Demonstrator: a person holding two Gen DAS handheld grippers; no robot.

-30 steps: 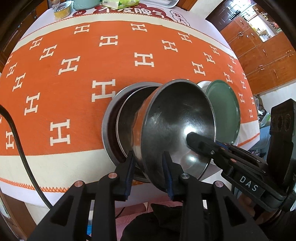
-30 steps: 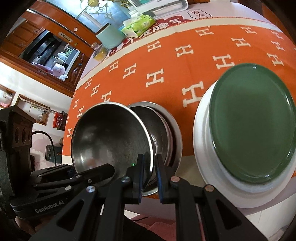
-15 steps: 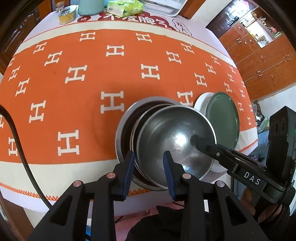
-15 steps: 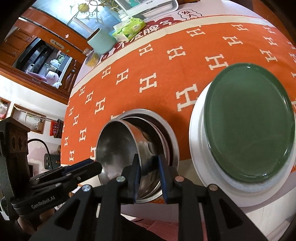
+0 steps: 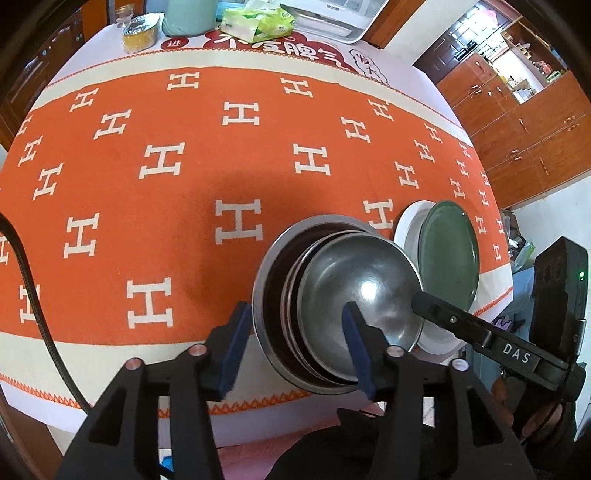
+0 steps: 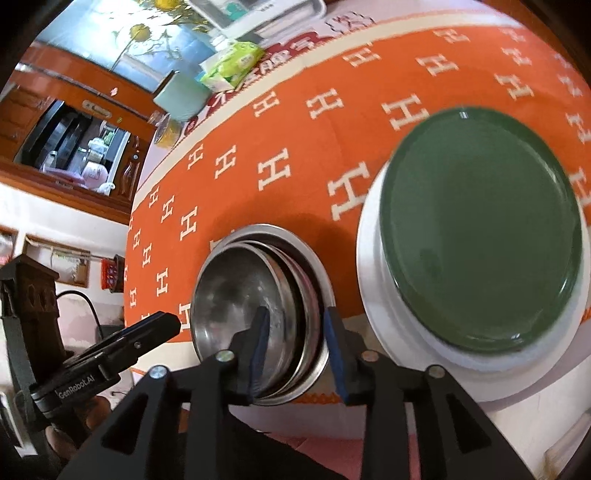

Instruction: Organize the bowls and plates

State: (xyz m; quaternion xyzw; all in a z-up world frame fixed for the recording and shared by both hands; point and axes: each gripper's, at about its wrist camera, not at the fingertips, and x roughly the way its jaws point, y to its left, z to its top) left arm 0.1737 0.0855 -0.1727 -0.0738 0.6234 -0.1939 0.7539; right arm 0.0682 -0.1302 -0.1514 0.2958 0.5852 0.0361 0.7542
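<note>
1. An orange tablecloth (image 5: pixel 184 221) covers the table.
2. A green plate (image 6: pixel 480 229) sits on a white plate (image 6: pixel 373 280).
3. Just beside them, steel bowls (image 5: pixel 354 284) sit nested.
4. Left gripper (image 5: pixel 295 347) and right gripper (image 6: pixel 295 343) straddle the bowl rims, jaws opening, seemingly without pressing.

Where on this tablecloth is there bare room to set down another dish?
Free: the wide orange cloth between the nested steel bowls and the tissue pack at the far edge. Crowded: the near edge, where the bowls sit close beside the green plate on its white plate.
</note>
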